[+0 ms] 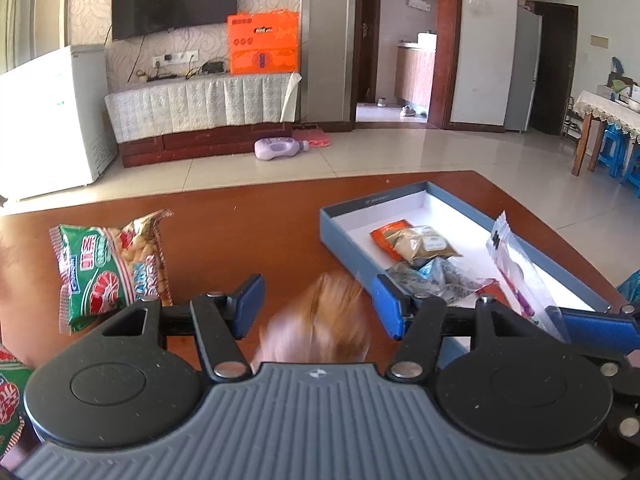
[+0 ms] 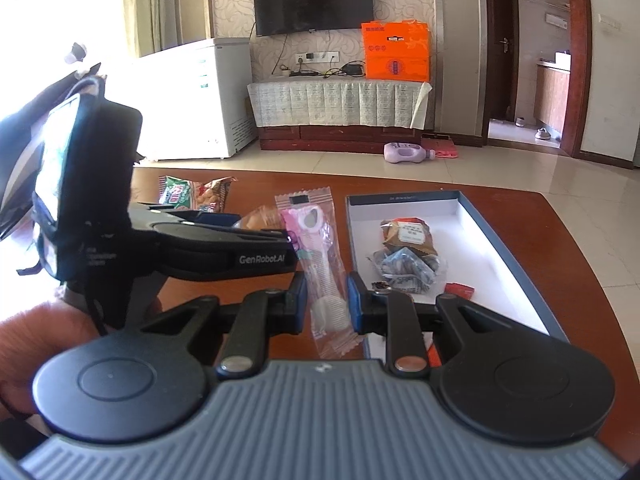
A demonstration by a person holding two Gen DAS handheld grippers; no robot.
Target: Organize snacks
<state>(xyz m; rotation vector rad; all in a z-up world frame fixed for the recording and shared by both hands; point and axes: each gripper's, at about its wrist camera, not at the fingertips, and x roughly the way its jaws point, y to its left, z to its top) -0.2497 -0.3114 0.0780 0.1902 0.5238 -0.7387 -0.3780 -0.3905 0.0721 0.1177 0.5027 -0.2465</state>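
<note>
My left gripper (image 1: 318,306) is open, its jaws wide apart over a blurred orange-brown snack (image 1: 320,320) on the brown table. My right gripper (image 2: 327,304) is shut on a clear pink-and-white snack packet (image 2: 320,256), which stands upright just left of the blue shallow box (image 2: 500,216); the packet (image 1: 516,264) shows at the box's near side in the left wrist view. The box (image 1: 360,204) holds an orange-brown packet (image 1: 412,240) and a crumpled grey-blue wrapper (image 1: 436,276). A green and a red snack bag (image 1: 108,264) lie at the table's left.
The left gripper's body (image 2: 224,248) reaches across the right wrist view, close to the held packet. Another green-red bag (image 1: 8,396) lies at the near left edge. The table's far edge (image 1: 280,184) borders tiled floor with a purple bottle (image 1: 280,148).
</note>
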